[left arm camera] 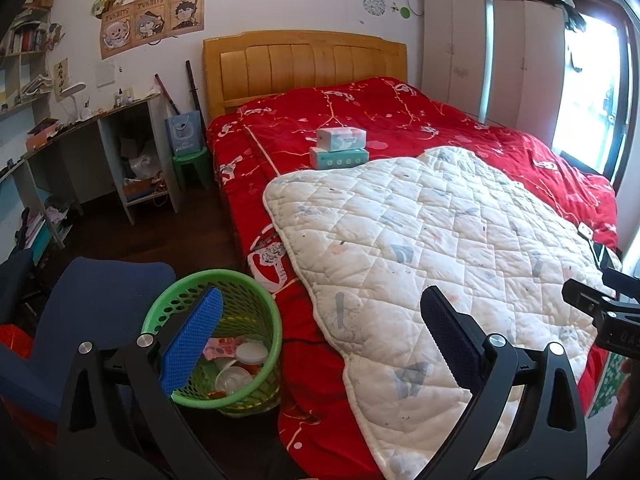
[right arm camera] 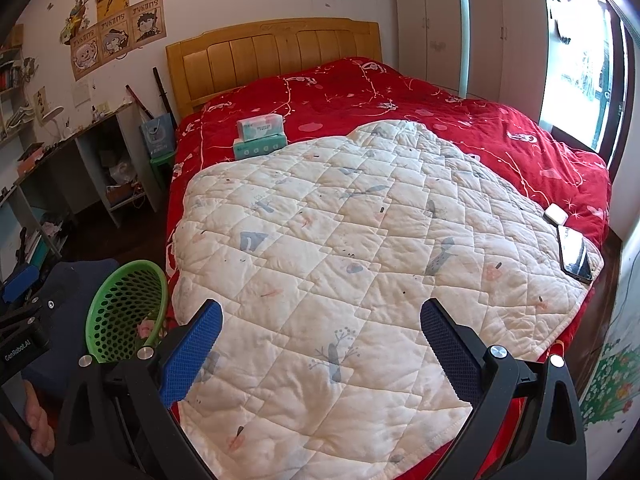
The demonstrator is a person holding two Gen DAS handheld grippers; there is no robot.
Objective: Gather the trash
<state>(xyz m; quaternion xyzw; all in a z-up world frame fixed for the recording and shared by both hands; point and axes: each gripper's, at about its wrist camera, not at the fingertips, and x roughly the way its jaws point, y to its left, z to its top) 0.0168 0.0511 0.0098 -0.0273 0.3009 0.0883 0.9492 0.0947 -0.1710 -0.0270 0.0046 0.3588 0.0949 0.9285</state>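
A green mesh basket [left arm camera: 256,300] stands on the floor beside the bed and holds trash: white plastic lids and cups [left arm camera: 240,368] and a pink wrapper. My left gripper [left arm camera: 320,336] is open and empty above the bed's left edge; its left finger overlaps the basket. The basket also shows in the right wrist view [right arm camera: 124,312] at lower left. My right gripper [right arm camera: 320,344] is open and empty over the white quilted blanket [right arm camera: 360,240]. Part of the right gripper shows at the left wrist view's right edge [left arm camera: 608,312].
Two tissue boxes [left arm camera: 340,148] are stacked on the red bedspread [left arm camera: 440,120]. A phone [right arm camera: 576,256] and a small white device [right arm camera: 557,213] lie at the blanket's right edge. A blue chair [left arm camera: 92,312] stands left of the basket. A desk [left arm camera: 80,140] and wardrobe [left arm camera: 480,52] line the walls.
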